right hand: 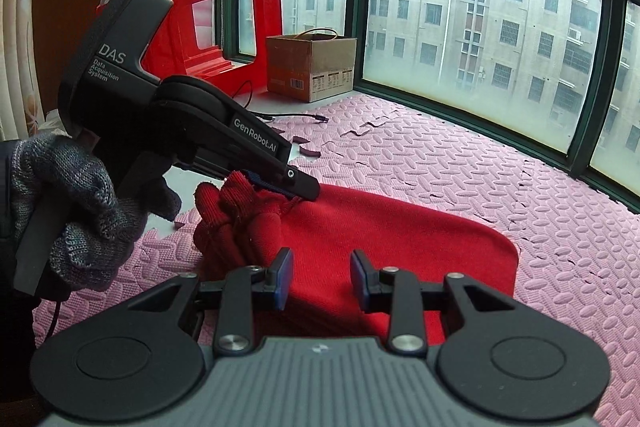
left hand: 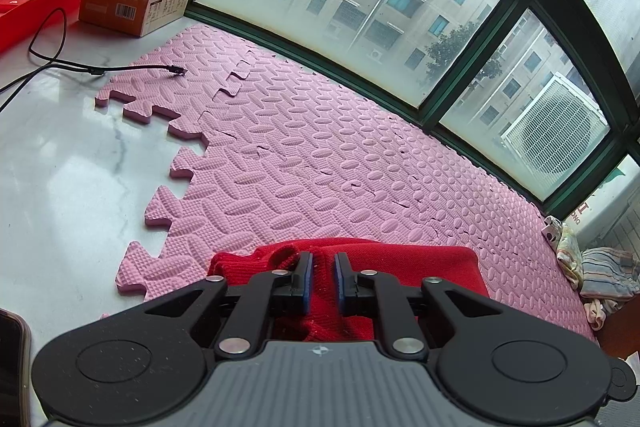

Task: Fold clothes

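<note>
A pink mat (right hand: 460,179) is covering the bench (left hand: 60,163), with a red garment (right hand: 384,239) lying on it. The left gripper (right hand: 298,187), in a gloved hand (right hand: 76,211), is pinching the garment's bunched edge. The right gripper (right hand: 322,277) is hovering over the cloth, fingers apart, gripping nothing.

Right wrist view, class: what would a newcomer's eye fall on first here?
The red garment lying on the pink foam mat near the camera. At its bunched left end, the left hand-held gripper pinches the cloth, held by a grey gloved hand. Behind stands a cardboard box by the window.
</note>
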A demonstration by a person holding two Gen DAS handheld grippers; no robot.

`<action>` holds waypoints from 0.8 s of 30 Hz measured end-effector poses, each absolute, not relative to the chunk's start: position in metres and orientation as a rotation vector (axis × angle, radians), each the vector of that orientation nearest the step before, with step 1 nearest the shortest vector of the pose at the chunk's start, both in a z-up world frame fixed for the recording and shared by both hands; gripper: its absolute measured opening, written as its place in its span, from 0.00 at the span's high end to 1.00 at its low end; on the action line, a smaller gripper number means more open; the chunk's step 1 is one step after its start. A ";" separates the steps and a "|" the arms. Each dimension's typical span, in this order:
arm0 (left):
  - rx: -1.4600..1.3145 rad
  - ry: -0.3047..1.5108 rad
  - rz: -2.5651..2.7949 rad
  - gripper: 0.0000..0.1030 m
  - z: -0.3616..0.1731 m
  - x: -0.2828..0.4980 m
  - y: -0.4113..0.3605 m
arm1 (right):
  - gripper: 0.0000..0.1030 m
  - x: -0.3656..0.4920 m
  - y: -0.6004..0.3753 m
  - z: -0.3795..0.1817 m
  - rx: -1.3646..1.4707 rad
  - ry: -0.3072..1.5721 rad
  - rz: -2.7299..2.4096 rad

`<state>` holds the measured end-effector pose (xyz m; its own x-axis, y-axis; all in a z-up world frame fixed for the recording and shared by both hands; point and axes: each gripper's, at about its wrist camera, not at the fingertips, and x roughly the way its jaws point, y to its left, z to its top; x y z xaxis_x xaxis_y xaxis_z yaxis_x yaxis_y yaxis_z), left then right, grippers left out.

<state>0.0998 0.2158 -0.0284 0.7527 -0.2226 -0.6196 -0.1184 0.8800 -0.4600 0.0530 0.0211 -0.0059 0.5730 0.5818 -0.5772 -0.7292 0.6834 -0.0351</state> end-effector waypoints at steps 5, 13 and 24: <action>-0.503 0.724 -0.059 0.86 -0.029 0.100 0.216 | 0.69 0.055 0.031 -0.003 -0.289 0.552 0.801; -0.504 0.724 -0.060 0.86 -0.029 0.099 0.216 | 0.69 0.055 0.042 -0.006 -0.306 0.562 0.826; -0.501 0.720 -0.056 0.86 -0.027 0.096 0.216 | 0.69 0.047 0.050 -0.020 -0.365 0.551 0.836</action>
<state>0.0957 0.2158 -0.0270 0.7554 -0.2177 -0.6180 -0.1204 0.8810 -0.4576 0.0470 0.0502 -0.0195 0.5447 0.5946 -0.5914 -0.7777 0.6221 -0.0908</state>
